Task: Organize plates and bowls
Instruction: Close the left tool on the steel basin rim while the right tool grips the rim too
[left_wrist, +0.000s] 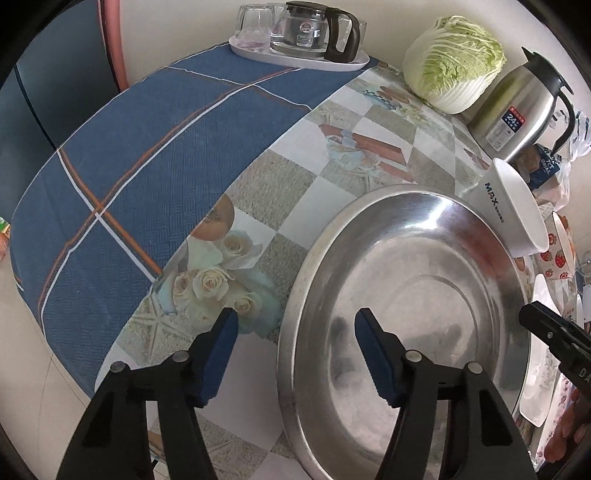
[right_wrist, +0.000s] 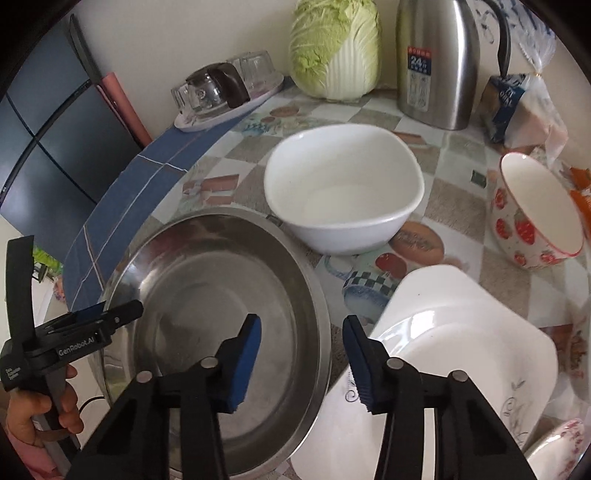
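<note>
Right now my left tongs (left_wrist: 295, 350) straddle the near-left rim of the steel basin (left_wrist: 424, 314), jaws partly apart, pads not pressing yet. My right tongs (right_wrist: 301, 354) stand w/ one finger inside the basin and one outside over the white square plate (right_wrist: 461, 350), rim between, no contact I can see. White bowl (right_wrist: 343, 192) sits just behind the basin on the desk (right_wrist: 443, 173); strawberry bowl (right_wrist: 532, 218) tilts at right.
</note>
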